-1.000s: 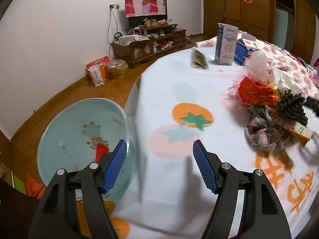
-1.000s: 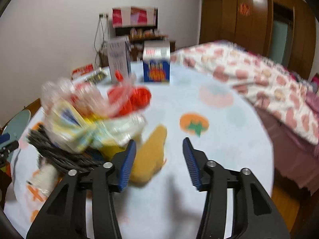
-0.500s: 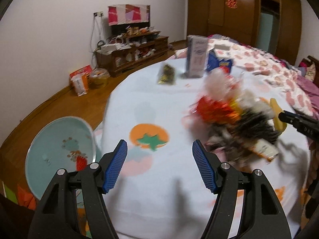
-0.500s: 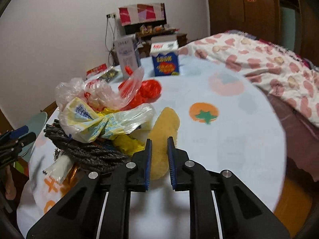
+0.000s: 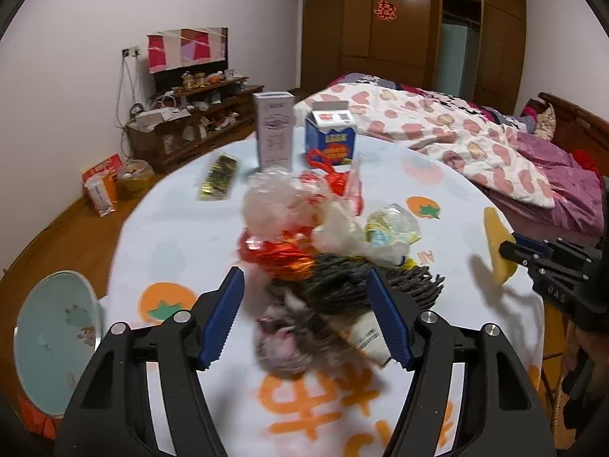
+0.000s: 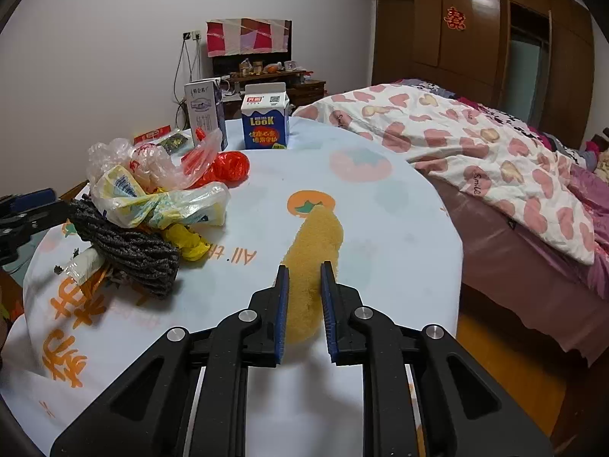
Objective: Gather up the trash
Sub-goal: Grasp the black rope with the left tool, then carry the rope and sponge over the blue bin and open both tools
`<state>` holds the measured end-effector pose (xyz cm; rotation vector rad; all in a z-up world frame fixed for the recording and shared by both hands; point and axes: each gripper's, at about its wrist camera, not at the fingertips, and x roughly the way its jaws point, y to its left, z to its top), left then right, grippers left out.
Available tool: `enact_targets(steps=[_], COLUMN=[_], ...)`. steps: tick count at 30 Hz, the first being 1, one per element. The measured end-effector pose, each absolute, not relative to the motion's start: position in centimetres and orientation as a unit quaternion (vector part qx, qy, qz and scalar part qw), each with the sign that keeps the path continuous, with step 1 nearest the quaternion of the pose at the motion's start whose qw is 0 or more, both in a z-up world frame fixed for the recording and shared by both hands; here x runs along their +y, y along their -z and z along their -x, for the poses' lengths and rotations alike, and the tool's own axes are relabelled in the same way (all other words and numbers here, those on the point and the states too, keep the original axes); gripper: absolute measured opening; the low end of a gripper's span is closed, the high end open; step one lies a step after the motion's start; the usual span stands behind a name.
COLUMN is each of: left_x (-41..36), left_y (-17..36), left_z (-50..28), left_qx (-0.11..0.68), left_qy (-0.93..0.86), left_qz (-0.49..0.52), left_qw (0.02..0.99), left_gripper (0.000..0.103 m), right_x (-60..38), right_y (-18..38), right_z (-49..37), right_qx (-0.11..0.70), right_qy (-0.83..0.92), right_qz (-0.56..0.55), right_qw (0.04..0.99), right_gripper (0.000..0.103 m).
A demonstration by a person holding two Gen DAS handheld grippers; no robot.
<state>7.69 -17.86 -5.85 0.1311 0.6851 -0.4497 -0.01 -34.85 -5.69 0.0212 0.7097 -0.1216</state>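
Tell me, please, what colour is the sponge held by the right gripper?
Yellow sponge; right wrist view shows it best.

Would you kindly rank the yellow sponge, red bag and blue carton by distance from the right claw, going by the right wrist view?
1. Yellow sponge: clamped in the right claw.
2. Red bag: mid-table, left.
3. Blue carton: upright at the far edge.

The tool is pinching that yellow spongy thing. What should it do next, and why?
Probably lift it a little higher and carry it toward the bin. The right tool is shut on the yellow sponge, so the grab looks done. The teal bin sits beside the table on the far side of the trash pile, so the sponge should clear that pile.
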Motion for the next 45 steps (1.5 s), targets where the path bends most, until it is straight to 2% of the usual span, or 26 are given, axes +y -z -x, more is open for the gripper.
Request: enact_targets(steps=[1,2,3,4,5,11,45], left_x=[-18.1,-18.5,-18.8,-19.0,-19.1,-18.2,-7.0], left_y=[6.2,6.7,7.0,7.4,7.5,6.2,0.4], left_z=[-7.9,-8.4,-8.7,-8.9,-8.9,-7.9,-6.5], left_qx=[0.337,0.349,0.357,0.366,0.369,0.345,0.274], left_qy=[0.221,0.229,0.235,0.245,0.25,0.261,0.177], left_qz=[-0.064,-0.064,-0.063,-0.062,-0.061,-0.061,-0.013], left_qw=[0.913,0.906,0.902,0.896,0.893,0.9,0.945], left_gripper=[0.051,0.036,0.027,0.013,0.009,0.004,0.003], right_x=[-34.7,-34.6,-34.6,-34.6,-34.6,-34.3,-28.1], right_y=[5.8,5.9,6.0,6.1,6.1,5.8,2.4], right_z=[0.0,0.0,0.0,0.0,0.0,0.3,-1.1], right_qx=[0.347,0.346,0.346,0.345,0.344,0.334,0.302], right_qy=[0.058,0.057,0.056,0.055,0.053,0.047,-0.002], right_qz=[-0.008,-0.007,-0.007,-0.008,-0.009,-0.009,0.029], right_qw=[0.936,0.936,0.937,0.937,0.937,0.941,0.953], right_gripper=[0.017,0.017,0.017,0.017,0.017,0.017,0.018])
